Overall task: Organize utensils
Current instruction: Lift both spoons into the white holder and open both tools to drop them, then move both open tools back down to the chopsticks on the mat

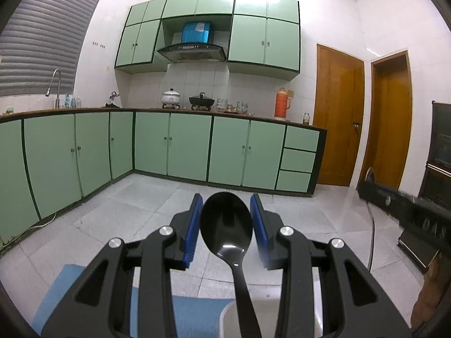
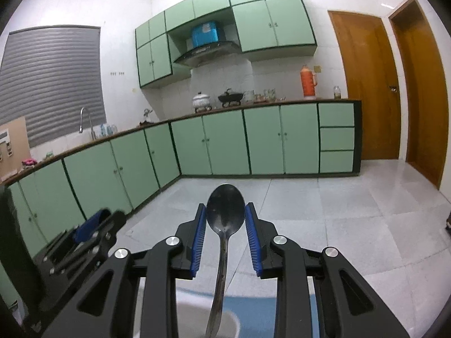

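A black plastic spoon stands bowl-up between the blue pads of my left gripper, which is shut on the edges of its bowl. Its handle runs down to a white container at the bottom edge. My right gripper is shut the same way on the bowl of a worn metal spoon, whose handle reaches down into a pale cup. In the right wrist view, the left gripper's blue pad shows at the left. The black body of the right gripper shows at the right of the left wrist view.
A blue mat lies under the containers. Beyond are a grey tiled floor, green base cabinets with a pot, a wok and an orange thermos on the counter, and wooden doors.
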`<state>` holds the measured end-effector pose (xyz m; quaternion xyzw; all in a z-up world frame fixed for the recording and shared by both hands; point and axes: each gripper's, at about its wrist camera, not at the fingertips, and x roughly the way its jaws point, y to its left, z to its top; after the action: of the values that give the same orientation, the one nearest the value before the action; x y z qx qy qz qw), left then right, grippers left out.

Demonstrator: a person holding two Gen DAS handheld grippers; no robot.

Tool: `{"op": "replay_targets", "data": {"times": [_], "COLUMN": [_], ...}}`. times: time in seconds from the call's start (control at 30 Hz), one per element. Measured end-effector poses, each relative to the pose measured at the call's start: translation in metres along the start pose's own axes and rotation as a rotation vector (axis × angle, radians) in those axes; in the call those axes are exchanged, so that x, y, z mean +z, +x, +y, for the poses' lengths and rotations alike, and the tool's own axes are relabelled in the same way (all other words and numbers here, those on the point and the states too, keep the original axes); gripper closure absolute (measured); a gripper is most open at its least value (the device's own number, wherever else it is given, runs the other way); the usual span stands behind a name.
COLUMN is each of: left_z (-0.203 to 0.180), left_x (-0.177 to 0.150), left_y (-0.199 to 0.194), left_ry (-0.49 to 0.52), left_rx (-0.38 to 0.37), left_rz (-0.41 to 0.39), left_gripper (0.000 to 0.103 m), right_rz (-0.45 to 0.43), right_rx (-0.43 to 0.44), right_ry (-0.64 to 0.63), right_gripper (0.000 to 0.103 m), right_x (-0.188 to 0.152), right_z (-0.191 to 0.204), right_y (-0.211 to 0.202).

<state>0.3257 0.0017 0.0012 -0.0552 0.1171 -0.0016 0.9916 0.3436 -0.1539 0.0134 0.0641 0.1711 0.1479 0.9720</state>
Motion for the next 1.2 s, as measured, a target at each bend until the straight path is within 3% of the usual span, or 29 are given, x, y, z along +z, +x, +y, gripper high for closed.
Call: {"op": "replay_targets", "data": {"times": [0.3,0.43,0.6,0.77,1.1,1.2], "left_z": [0.012,0.016,0.019,0.010,0.006,0.009], "left_x": [-0.016,-0.016,-0.011,-0.023,-0.102,-0.122], "left_y": [-0.006,-0.025,-0.062,-0.117,-0.204,-0.219], "left_ry": [-0.019,-0.028,-0.048,-0.023,0.053,0.077], "left_rx": [-0.012,-0.025,-0.035,-0.049,-0.039,-0.036], "left_rz": [0.047,0.038,0.020,0.063,0.273,0.339], "left_gripper": [0.068,0.051,0.035,0.018,0.017,0.017], "right_rz": [0.066,0.062,0.040,0.086,0.234,0.273], "right_rx": [0.035,0.041,0.021,-0.009,-0.076,-0.087], "right_ry": [-0.003,0.010,0.038,0.051,0.079,0.063], "right_gripper": [0.072,0.066,0.047,0.029,0.029,0.036], "right_x": [-0.033,-0.034,-0.035,-0.067,-0.148,-0.168], "right_z": [0.008,0.005,-0.003,-0.011,-0.016,-0.009], "right_y": [-0.011,-0.026,-0.065,-0.114,-0.192,-0.209]}}
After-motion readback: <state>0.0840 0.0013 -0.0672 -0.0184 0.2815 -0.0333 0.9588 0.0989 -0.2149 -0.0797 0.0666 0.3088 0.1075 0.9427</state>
